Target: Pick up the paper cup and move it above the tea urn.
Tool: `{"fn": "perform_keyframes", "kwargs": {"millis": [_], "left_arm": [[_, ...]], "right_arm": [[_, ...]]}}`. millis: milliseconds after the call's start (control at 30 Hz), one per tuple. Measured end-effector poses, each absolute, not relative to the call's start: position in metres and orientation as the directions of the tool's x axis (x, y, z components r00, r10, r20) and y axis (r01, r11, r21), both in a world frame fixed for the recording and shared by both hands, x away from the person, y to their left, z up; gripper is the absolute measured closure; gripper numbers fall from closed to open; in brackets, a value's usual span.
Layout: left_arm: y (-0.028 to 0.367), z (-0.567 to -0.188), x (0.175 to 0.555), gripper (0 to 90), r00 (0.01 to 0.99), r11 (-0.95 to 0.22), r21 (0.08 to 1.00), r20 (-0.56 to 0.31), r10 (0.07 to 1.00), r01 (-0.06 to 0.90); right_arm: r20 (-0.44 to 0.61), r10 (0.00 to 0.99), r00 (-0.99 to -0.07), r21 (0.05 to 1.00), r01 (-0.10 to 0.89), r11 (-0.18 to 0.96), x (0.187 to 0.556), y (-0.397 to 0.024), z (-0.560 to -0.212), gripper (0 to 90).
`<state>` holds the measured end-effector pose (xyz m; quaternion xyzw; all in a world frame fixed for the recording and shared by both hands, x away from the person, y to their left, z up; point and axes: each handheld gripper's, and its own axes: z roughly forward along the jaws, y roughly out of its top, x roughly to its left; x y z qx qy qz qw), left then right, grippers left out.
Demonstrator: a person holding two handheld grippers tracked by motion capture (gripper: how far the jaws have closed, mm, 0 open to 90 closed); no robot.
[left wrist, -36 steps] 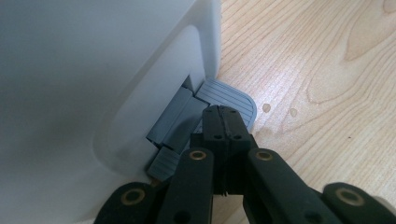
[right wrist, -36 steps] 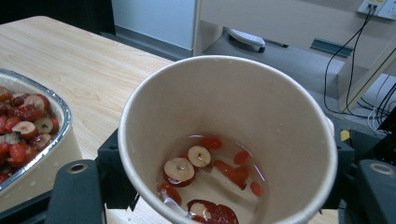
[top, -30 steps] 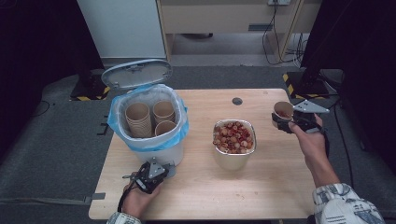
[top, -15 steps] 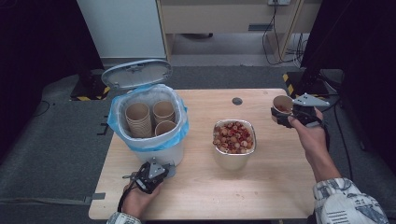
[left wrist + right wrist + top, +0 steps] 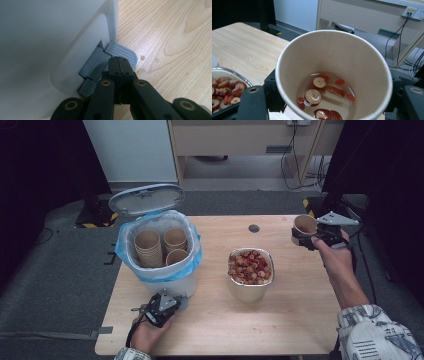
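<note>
**Cup held above table while pedal keeps bin open**

Cup (image 5: 304,224) sits clamped in the right gripper (image 5: 306,239) at the table's (image 5: 280,325) 2 o'clock edge, upright so its liquid and fruit slices (image 5: 319,82) stay in. Left gripper (image 5: 161,306), jaws closed on nothing, presses the pedal (image 5: 122,52) at 7 o'clock, apparently to hold the lid (image 5: 146,199) up. Bin (image 5: 160,251) stands at 9 o'clock, tray (image 5: 251,287) at centre.

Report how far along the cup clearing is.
Done: three paper cups sit in the bin, lid up. In hand: the left gripper, shut, presses the grey pedal; the right gripper holds a cup with liquid and date slices. Left: emptying it, perhaps into the metal container, then binning it.
</note>
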<state>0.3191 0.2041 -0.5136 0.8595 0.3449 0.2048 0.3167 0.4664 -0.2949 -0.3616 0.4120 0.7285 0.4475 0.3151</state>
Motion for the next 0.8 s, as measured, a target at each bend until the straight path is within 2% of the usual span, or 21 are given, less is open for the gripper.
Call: {"fn": "perform_keyframes", "kwargs": {"millis": [800], "left_arm": [[0.204,-0.514,0.319,89.7,0.679,-0.562,0.686,0.135,0.722,0.462]], "right_arm": [[-0.126,0.849,-0.513,0.91,0.281,0.305,0.493,-0.272,-0.34,28.1]]}}
